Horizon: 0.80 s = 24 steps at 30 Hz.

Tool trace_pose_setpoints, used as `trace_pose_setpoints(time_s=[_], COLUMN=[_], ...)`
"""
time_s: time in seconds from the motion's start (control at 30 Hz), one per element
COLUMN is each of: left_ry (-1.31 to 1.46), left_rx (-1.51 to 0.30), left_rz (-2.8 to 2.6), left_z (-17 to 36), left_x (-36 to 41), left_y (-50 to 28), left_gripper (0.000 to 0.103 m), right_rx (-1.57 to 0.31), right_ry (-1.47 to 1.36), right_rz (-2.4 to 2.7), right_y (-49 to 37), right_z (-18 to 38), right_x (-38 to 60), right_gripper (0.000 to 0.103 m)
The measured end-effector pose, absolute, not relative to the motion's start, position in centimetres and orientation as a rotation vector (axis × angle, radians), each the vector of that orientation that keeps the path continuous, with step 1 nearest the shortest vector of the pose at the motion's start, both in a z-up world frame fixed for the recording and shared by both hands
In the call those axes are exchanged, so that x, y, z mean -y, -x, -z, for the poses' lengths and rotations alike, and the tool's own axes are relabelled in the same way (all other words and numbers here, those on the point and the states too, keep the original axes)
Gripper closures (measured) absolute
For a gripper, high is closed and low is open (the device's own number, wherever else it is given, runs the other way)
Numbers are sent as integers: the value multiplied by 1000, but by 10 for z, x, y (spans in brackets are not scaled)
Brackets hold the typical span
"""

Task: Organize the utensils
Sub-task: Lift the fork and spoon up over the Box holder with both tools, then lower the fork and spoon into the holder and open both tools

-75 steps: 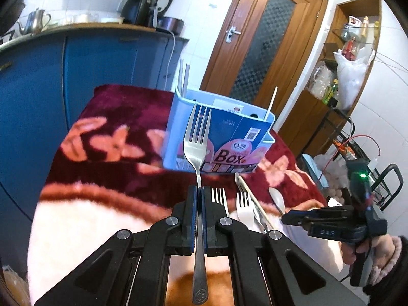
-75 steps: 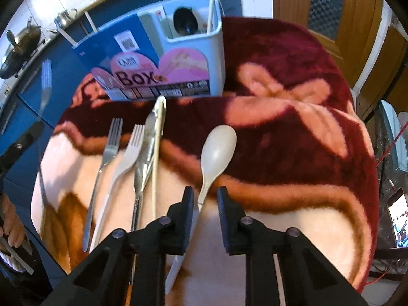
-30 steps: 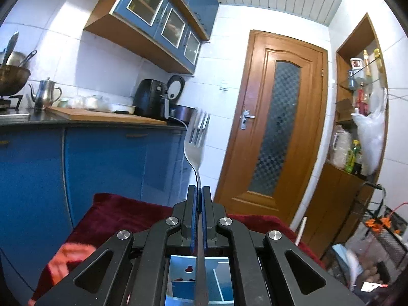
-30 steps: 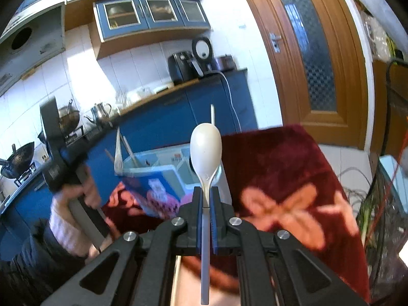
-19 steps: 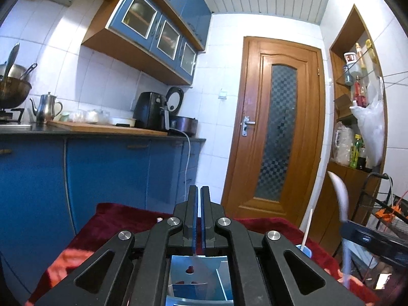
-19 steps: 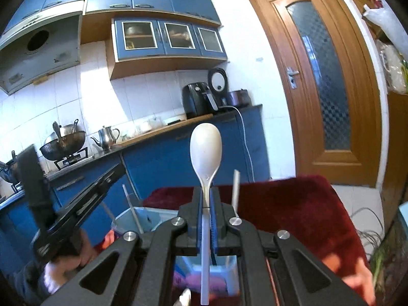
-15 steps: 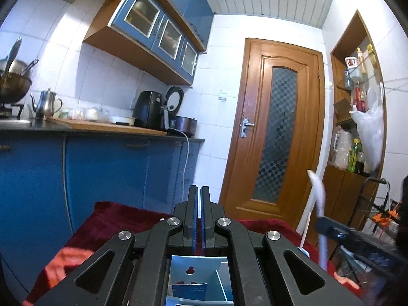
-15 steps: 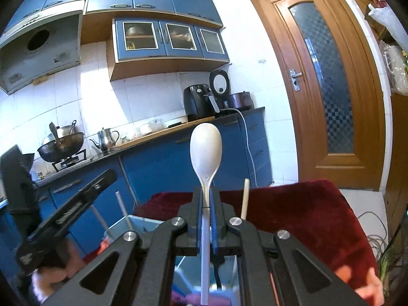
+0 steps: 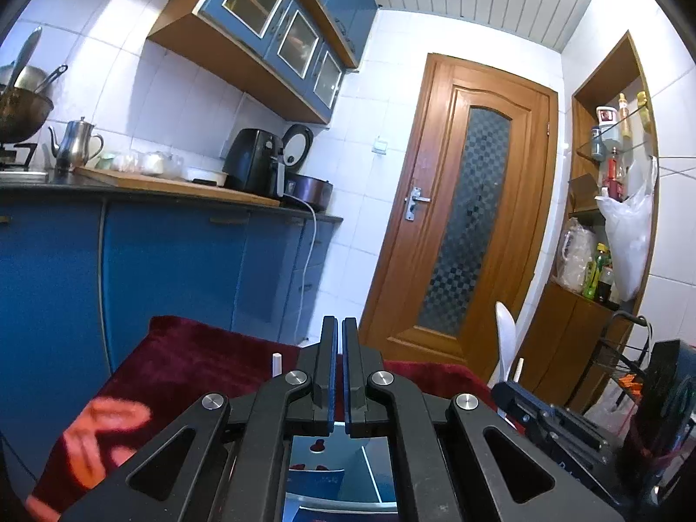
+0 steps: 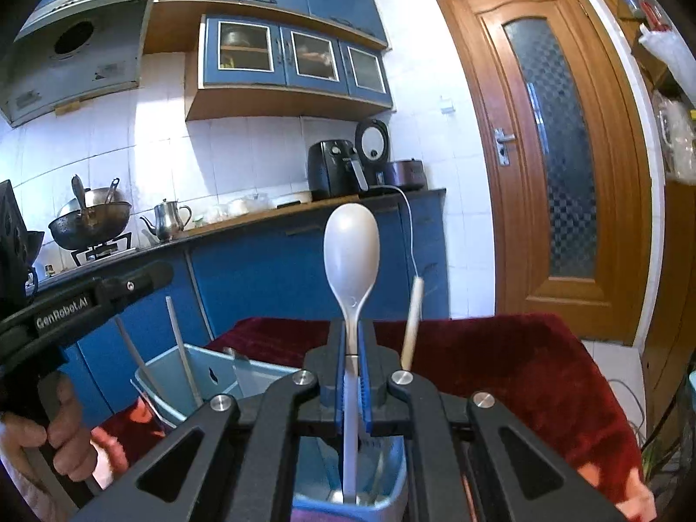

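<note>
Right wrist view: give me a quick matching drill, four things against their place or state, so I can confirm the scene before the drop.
Things:
1. spoon
2. right gripper
3. left gripper
4. blue holder

States:
A. shut with nothing in it
B. stands on the red blanket
C. upright, bowl on top
D. shut on the spoon's handle

Pairs: 1-C, 2-D, 3-A, 4-B
</note>
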State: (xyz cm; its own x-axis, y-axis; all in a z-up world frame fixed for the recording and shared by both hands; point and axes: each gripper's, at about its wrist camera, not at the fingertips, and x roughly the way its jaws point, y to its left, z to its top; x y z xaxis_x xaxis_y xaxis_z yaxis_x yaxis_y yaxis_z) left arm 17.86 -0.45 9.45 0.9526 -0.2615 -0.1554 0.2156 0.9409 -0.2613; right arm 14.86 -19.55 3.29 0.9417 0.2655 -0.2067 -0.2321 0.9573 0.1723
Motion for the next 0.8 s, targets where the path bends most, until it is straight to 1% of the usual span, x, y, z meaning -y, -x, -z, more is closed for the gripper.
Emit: trace_pose_setpoints(time_s=[0.1,0.13,0.17,0.2,0.23,0.6,0.67,0.7,0.73,0.8], left_ry=[250,249,247,244,241,155,119,100,82,45], left_rx=[-217,-225,-236,-242,-247,-331,-355,-364,-371,-389], left_rz=[268,273,279,282,285,311,321,323,325,330], left_z=[-95,-95,-95,-94,-95,-99,-99,-99,-99,-100], left_x=[4,4,5,7,7,18,22,24,26,31], left_y=[-181,-182,-182,-182,-181,-177,-176,-176,-176,-175], left_gripper=[101,101,101,101,101,99,97,93,91,91], right_rx=[-267,-280,-289,-292,-289,-282,-287,-290,-295,-308], right_ry=[-151,-148,-146,-145,-146,-189,-200,-207,-217,-234], right_rz=[-260,-262,-263,-266,-270,-270,-266,-263,-262,-262], right_y=[-146,-146,-145,-144,-142,-119,-113,-110,-109,-106], right_z=[-29,-29,-28,-28,-28,-42,-44,-44,-44,-44], right_x=[198,197,197,197,197,206,210,213,216,220], right_gripper=[95,92,88,79,72,70,70,70,70,70])
